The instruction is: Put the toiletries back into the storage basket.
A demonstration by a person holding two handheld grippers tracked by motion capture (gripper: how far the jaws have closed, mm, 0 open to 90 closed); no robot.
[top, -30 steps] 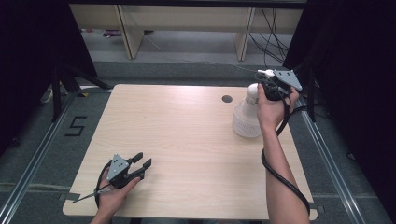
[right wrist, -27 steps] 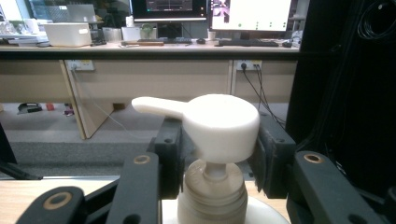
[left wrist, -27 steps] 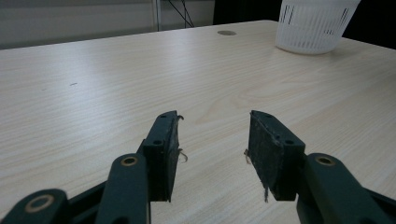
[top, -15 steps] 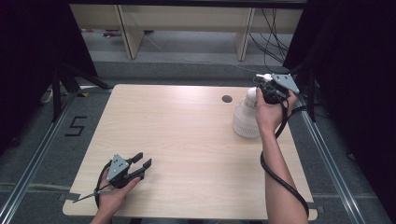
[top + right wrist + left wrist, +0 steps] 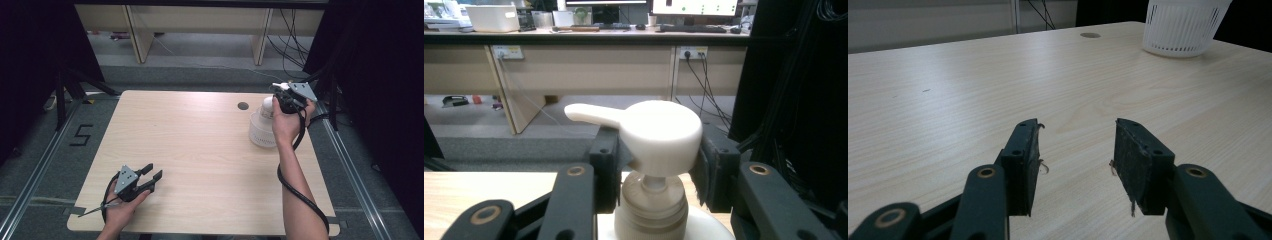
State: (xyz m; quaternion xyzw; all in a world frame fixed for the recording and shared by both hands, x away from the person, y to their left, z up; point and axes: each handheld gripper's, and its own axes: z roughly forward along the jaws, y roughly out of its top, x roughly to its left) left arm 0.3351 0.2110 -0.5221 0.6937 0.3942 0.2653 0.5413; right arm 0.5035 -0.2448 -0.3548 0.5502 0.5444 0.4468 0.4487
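At table's right edge | pump bottle (image 5: 263, 125) upright | spout (image 5: 591, 114) pointing left

On the light wooden table (image 5: 200, 150), the left claw (image 5: 150, 179) rests near the front left corner, held in the person's left hand (image 5: 120, 210) with its jaws apart. At the far right edge, the right claw (image 5: 281, 100) sits at the pump head of a white pump bottle (image 5: 261, 127), just beside a round hole (image 5: 243, 106) in the tabletop. A black cable (image 5: 295, 185) trails along the right forearm.
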